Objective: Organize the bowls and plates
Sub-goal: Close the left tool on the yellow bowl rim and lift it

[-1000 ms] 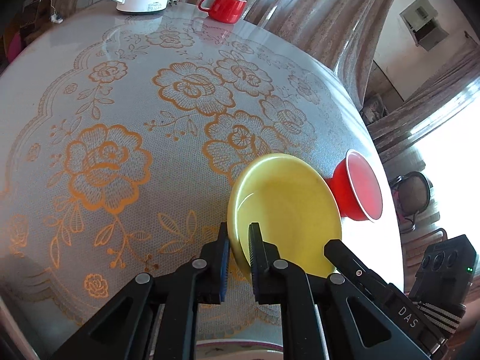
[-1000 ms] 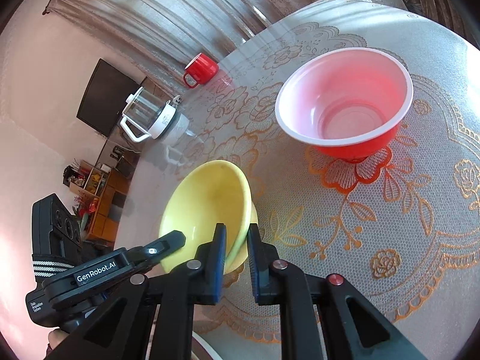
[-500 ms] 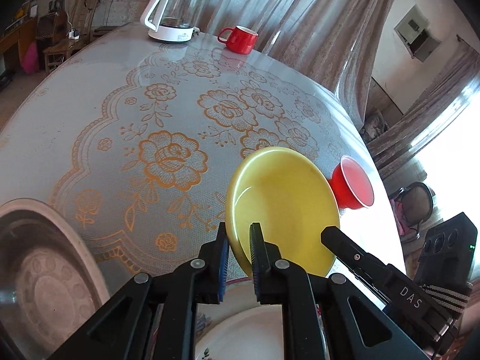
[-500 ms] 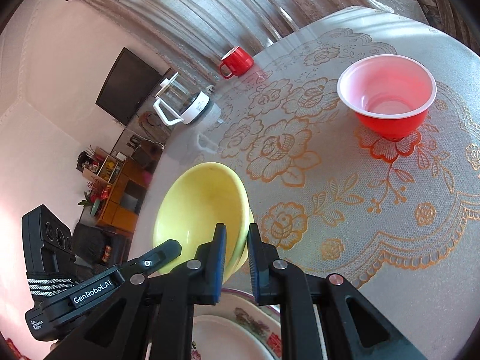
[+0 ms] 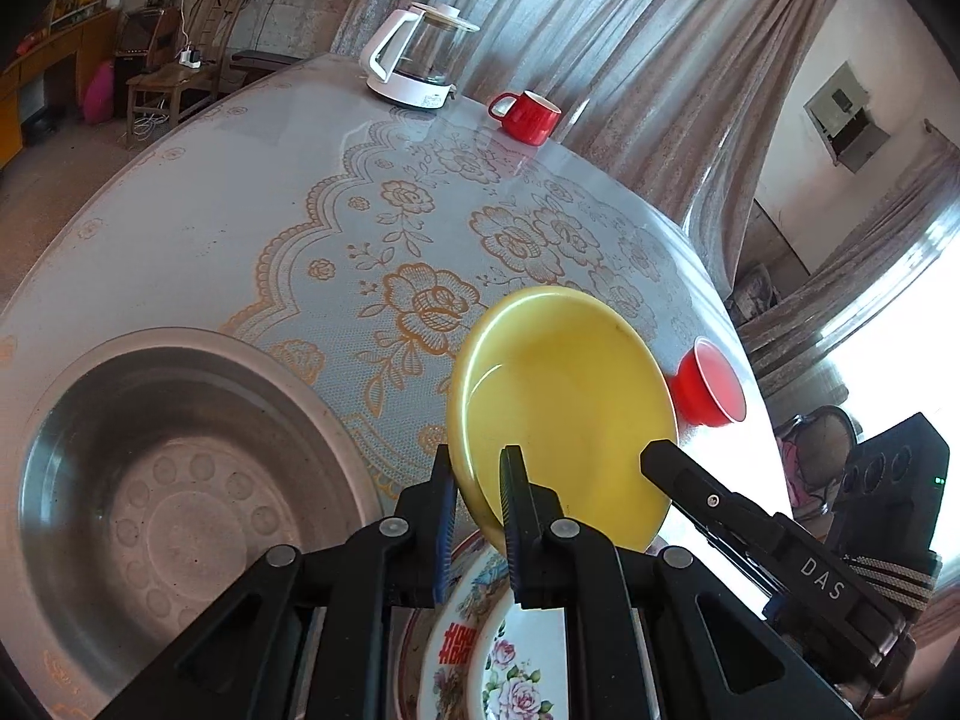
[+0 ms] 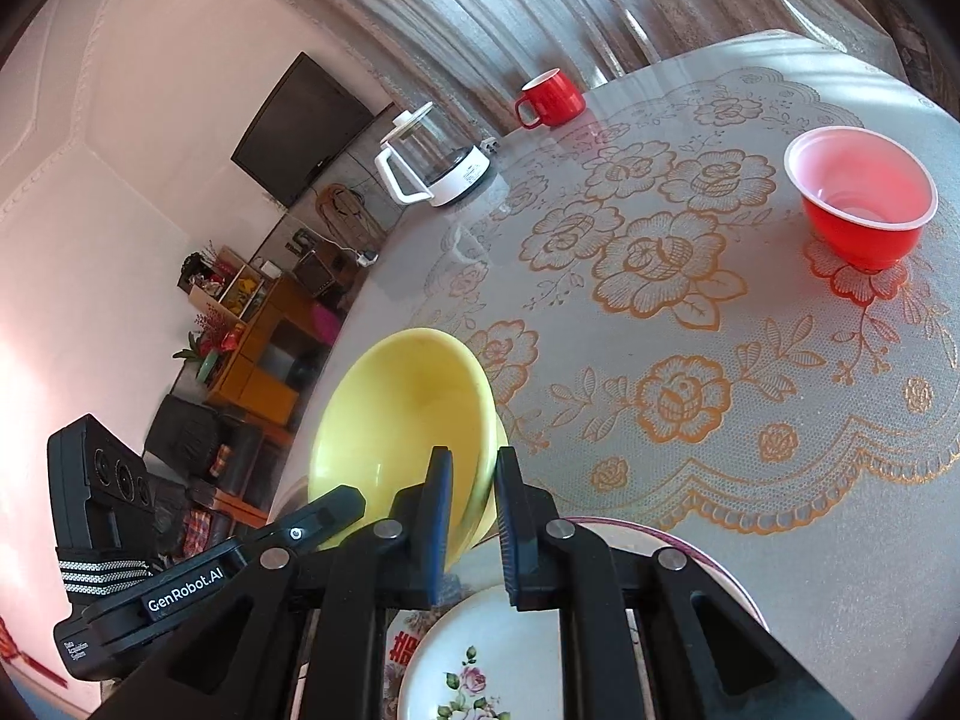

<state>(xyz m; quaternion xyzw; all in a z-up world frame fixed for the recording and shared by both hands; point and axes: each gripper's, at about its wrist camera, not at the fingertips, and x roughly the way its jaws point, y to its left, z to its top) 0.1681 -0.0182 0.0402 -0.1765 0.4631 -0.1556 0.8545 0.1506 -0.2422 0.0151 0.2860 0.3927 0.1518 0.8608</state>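
Both grippers hold one yellow bowl (image 5: 570, 396) in the air above the table. My left gripper (image 5: 477, 480) is shut on its near rim. My right gripper (image 6: 468, 480) is shut on the opposite rim of the yellow bowl (image 6: 402, 420). Below the bowl lies a floral plate (image 5: 498, 654), also in the right wrist view (image 6: 480, 666). A large steel basin (image 5: 162, 492) sits at the left. A red plastic bowl (image 6: 864, 204) stands on the table at the far right; it shows small in the left wrist view (image 5: 711, 384).
A glass kettle (image 5: 414, 60) and a red mug (image 5: 528, 114) stand at the table's far edge by the curtain. The round table (image 5: 240, 192) has a lace floral cloth. A cabinet and chairs stand beyond the table's left side.
Both grippers have lifted the yellow bowl and drawn it back toward the near edge. The steel basin and floral plate have come into view below; the red bowl is farther away.
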